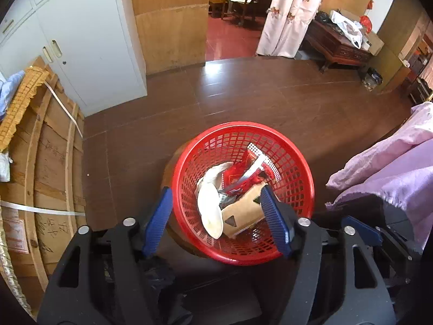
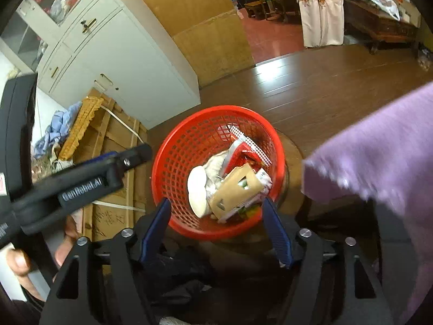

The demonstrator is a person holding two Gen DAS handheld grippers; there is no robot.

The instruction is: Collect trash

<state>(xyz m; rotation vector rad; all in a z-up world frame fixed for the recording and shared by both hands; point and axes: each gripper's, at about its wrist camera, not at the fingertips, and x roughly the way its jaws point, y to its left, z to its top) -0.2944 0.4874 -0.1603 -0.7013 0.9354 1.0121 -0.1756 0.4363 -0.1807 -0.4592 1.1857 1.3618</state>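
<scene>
Holding nothing, the left gripper (image 1: pixel 216 211) hangs above the near rim of a red plastic mesh basket (image 1: pixel 295 168), its blue-padded fingers (image 1: pixel 159 219) spread wide, one outside the rim and one over the contents.

Basket: round, latticed, seated on a low round wooden stand (image 2: pixel 293 149) on the dark brown plank floor (image 1: pixel 243 94).

Contents, all lying loose inside:
- brown cardboard sleeve (image 1: pixel 242 212) with triangular cut-outs, tilted against the near wall;
- white round lid or disc (image 1: pixel 209 211), on edge, touching the sleeve;
- crumpled white paper (image 1: pixel 216 173) behind the disc;
- red and white snack wrapper (image 1: pixel 251 168), toward the far wall.

Right gripper (image 2: pixel 216 230): likewise wide apart and gripping nothing, poised just short of the basket's near rim (image 2: pixel 216 234); the same sleeve (image 2: pixel 235 192), disc (image 2: pixel 197 192) and wrapper (image 2: pixel 243 151) show between its fingers. The left gripper's black body (image 2: pixel 81 184) crosses the left of the right wrist view, with a bare hand (image 2: pixel 19 262) at its grip.

Surroundings:
- grey-white metal cabinet (image 1: pixel 89 54);
- strapped cardboard-and-wood crate (image 1: pixel 46 162) beside it, a woven mat (image 1: pixel 21 103) on top;
- lilac cloth (image 1: pixel 392 168) at right, near the basket, not touching it;
- floral curtain (image 1: pixel 292 10) and dark wooden furniture (image 1: pixel 338 46) well beyond.
</scene>
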